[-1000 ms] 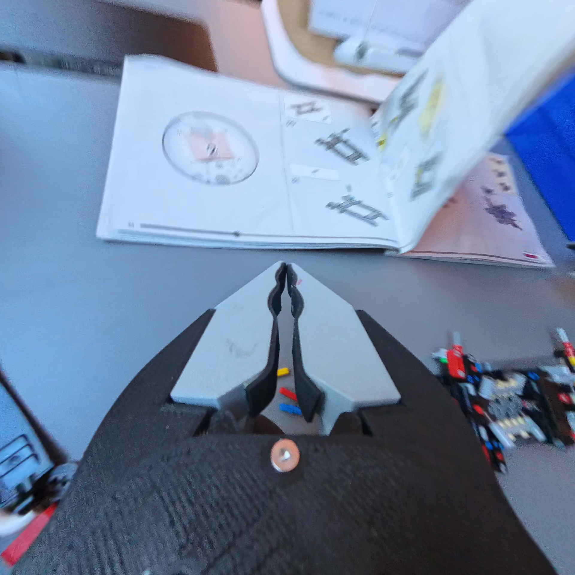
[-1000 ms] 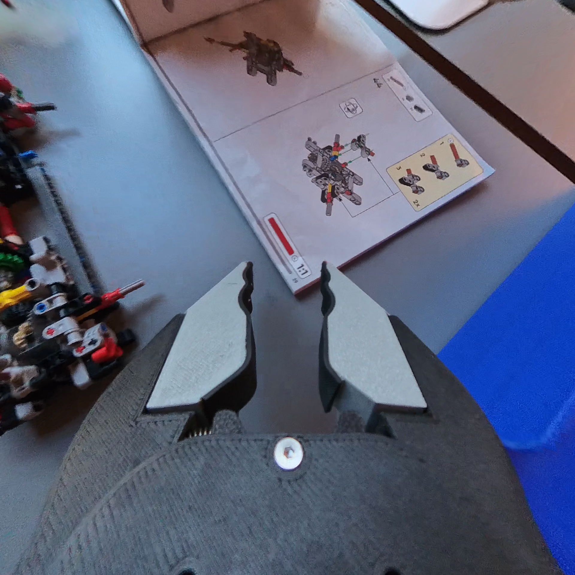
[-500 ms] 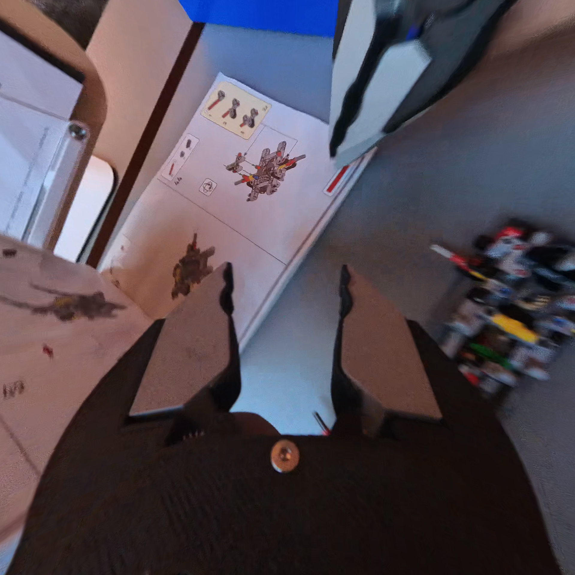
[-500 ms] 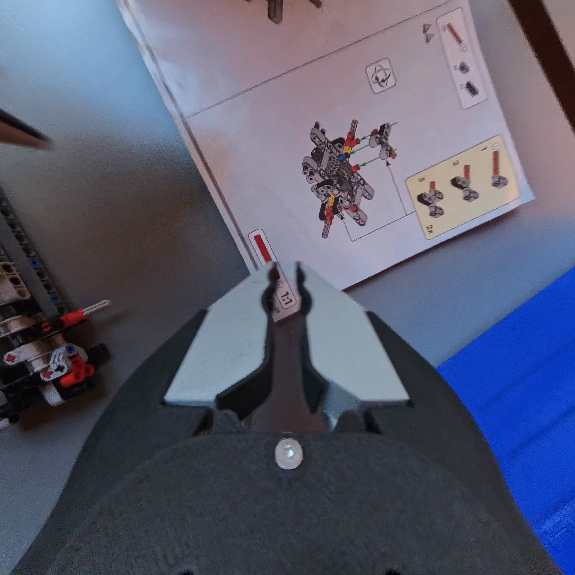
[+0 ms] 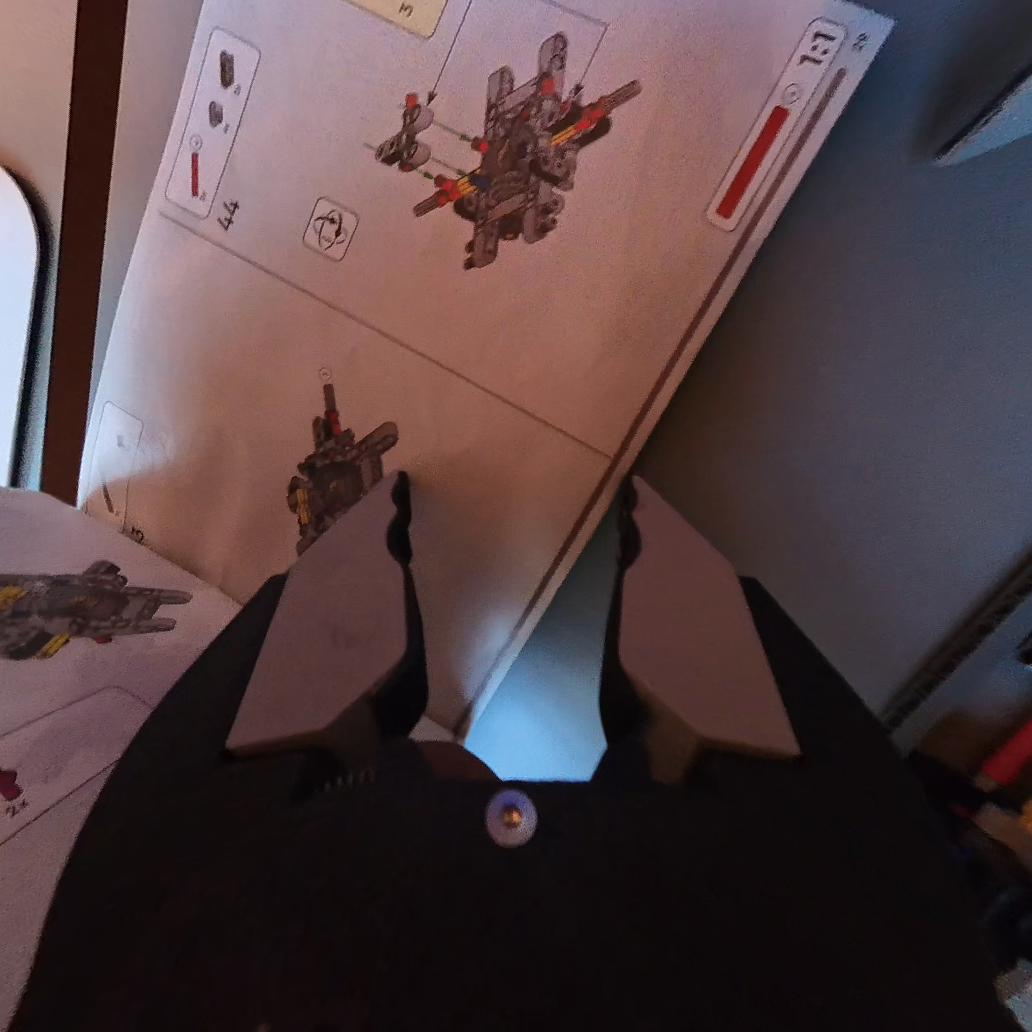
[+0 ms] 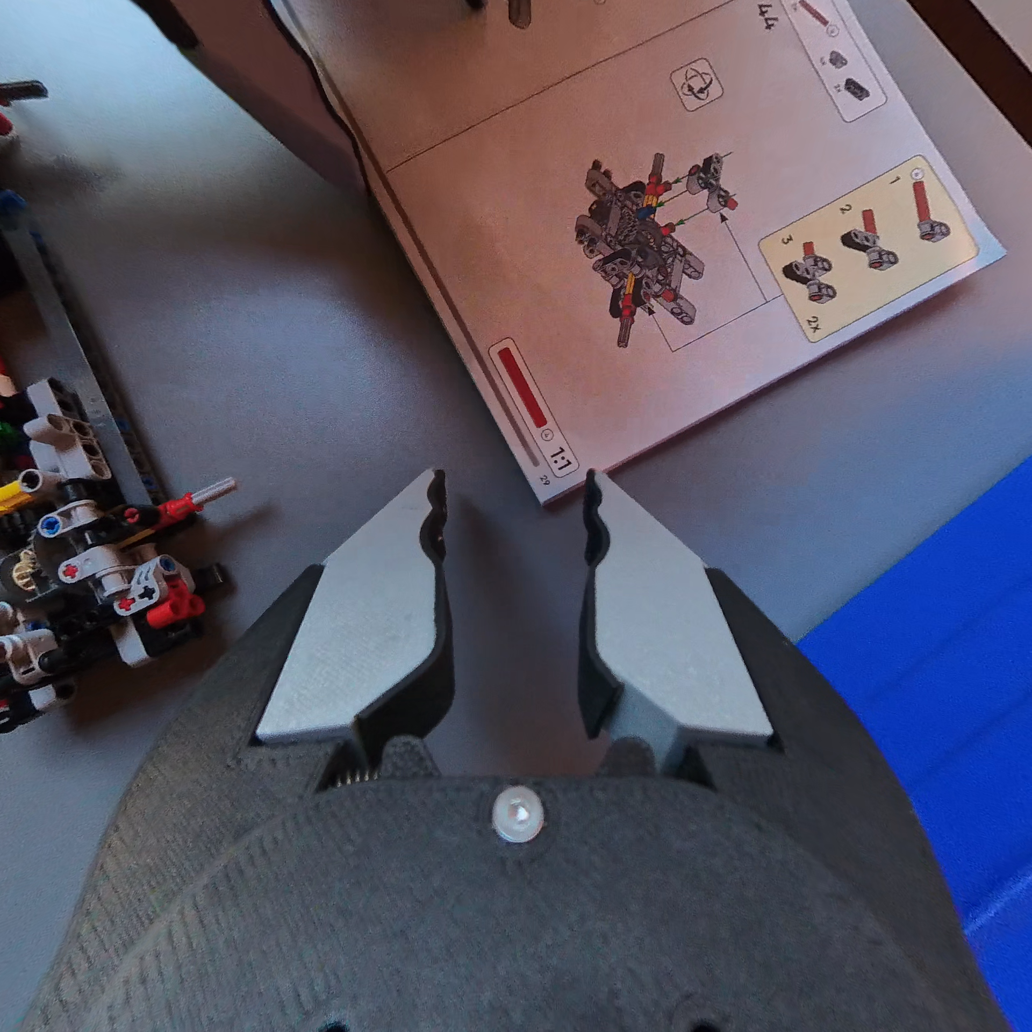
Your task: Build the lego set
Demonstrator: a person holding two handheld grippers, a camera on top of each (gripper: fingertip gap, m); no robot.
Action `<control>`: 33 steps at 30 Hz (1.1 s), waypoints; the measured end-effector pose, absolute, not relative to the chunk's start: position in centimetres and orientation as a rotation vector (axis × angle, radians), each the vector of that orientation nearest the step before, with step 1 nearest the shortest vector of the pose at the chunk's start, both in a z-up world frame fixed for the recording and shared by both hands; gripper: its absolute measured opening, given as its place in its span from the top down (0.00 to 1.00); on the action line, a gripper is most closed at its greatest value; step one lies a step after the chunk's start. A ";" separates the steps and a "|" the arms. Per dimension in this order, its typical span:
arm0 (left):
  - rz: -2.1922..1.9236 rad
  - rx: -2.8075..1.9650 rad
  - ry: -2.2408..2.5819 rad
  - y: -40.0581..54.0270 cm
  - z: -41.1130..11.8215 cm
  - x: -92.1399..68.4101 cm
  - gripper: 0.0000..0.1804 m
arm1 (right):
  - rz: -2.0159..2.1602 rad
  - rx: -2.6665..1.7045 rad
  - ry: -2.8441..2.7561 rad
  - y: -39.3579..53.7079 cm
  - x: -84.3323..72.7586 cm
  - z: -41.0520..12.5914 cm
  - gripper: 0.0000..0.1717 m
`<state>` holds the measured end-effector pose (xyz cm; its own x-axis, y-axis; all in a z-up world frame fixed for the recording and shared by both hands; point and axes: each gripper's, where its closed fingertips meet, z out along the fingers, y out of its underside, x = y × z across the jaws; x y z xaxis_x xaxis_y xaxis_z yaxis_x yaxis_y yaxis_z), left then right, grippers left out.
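Grey tabletop (image 6: 290, 313) runs under both views, w/ 1 open instruction booklet (image 6: 642, 234) lying flat on it.

Nearest in the right wrist view: right gripper (image 6: 514, 486), fingers apart, nothing between them, only bare table. Its tips sit just short of the booklet's near corner, not touching. Left edge of frame: 1 pile of small building-toy parts (image 6: 95, 558), black, white, red, yellow, blue, w/ a red-and-grey pin (image 6: 195, 500) sticking out toward the gripper. Lower right: 1 blue surface (image 6: 938, 698). Farther up, the booklet page shows 1 big assembly drawing in the middle, 1 yellow inset box w/ 3 small steps at right, 1 red bar near the bottom corner. Dark strip at the top right corner, beyond the page.

Left wrist view: left gripper (image 5: 514, 497) also wide apart, nothing clamped; the page edge of the booklet (image 5: 391, 313) runs diagonally between the fingers, left finger over paper, right over table. Lower left: a 2nd, raised page (image 5: 84, 614) w/ another drawing. Blurry toy parts (image 5: 999, 782) at lower right. Far upper left: brown strip (image 5: 89, 223).
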<state>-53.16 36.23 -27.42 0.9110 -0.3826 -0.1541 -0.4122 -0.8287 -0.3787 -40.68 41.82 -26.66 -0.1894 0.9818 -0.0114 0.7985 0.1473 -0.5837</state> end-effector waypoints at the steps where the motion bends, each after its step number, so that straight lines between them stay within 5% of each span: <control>1: 0.074 -2.661 0.572 36.2 -27.4 -53.4 0.58 | 0.685 -1.708 -2.056 41.8 -40.7 -26.7 0.72; 10: -0.126 -2.631 0.489 36.4 -26.6 -53.9 0.54 | 0.737 -1.728 -2.034 41.9 -40.2 -26.8 0.73; 17: -0.200 -2.540 0.447 36.4 -25.1 -53.0 0.77 | 0.787 -1.721 -1.992 42.0 -40.4 -26.0 0.74; 27: -0.262 -2.531 0.351 35.1 -25.0 -54.0 0.79 | 0.835 -1.728 -1.969 41.7 -40.5 -25.8 0.75; 33: -0.262 -2.489 0.430 34.9 -24.5 -53.1 0.95 | 0.819 -1.716 -1.980 41.5 -40.4 -26.2 0.75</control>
